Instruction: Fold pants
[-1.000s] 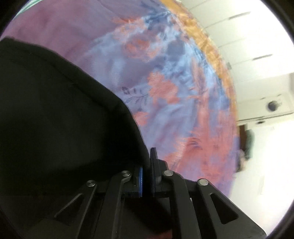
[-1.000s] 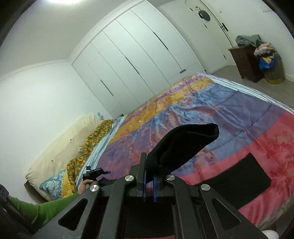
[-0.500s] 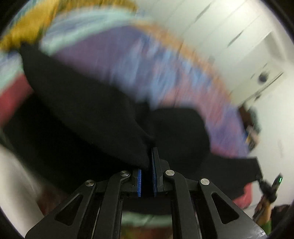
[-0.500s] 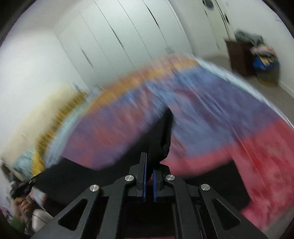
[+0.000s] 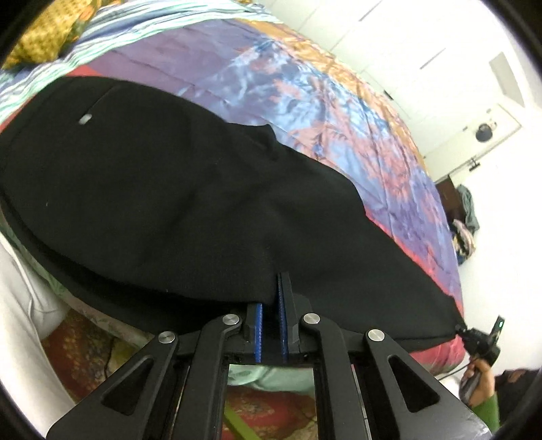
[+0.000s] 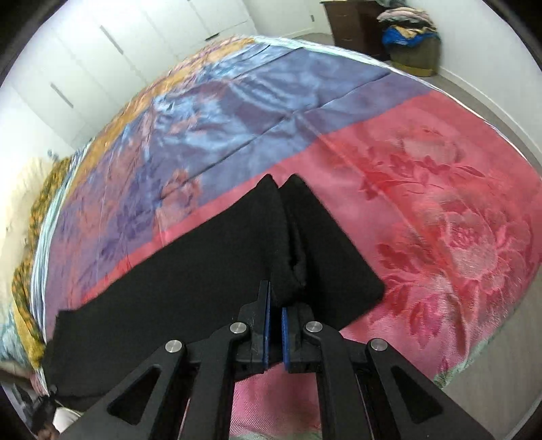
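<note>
Both pairs of jaws nearly closed, each pinching black cloth between blue ribbed pads. Left gripper (image 5: 271, 301): narrow gap, near edge of the black pants (image 5: 162, 189) caught in it, fabric rising toward 12 o'clock from the tips. Right gripper (image 6: 275, 304): same narrow gap, a bunched fold of the pants (image 6: 210, 270) nipped at the tips, the cloth puckering into a soft ridge that runs up toward 12. Pants matte, dense weave, no sheen; spread long and flat across the near edge of the bedspread (image 5: 305, 101). In the left view they span from 9 o'clock to 4 o'clock, a small pale button (image 5: 84, 119) and a slit-like seam at 10 o'clock. In the right view two pointed cuff corners meet just above centre, the leg end squared off at 3 o'clock. Bedspread (image 6: 440, 203) glossy, satin-like, woven floral relief; pink band under the pants, blue-violet panel beyond, ochre border at 11 o'clock. Other hand (image 5: 479, 375) at 4 o'clock in the left view, green sleeve, holding the right gripper at the pants' far corner. Dark cabinet (image 6: 355, 23) with heaped clothes at 1 o'clock; white wardrobe doors (image 6: 101, 50) at 10 o'clock.
</note>
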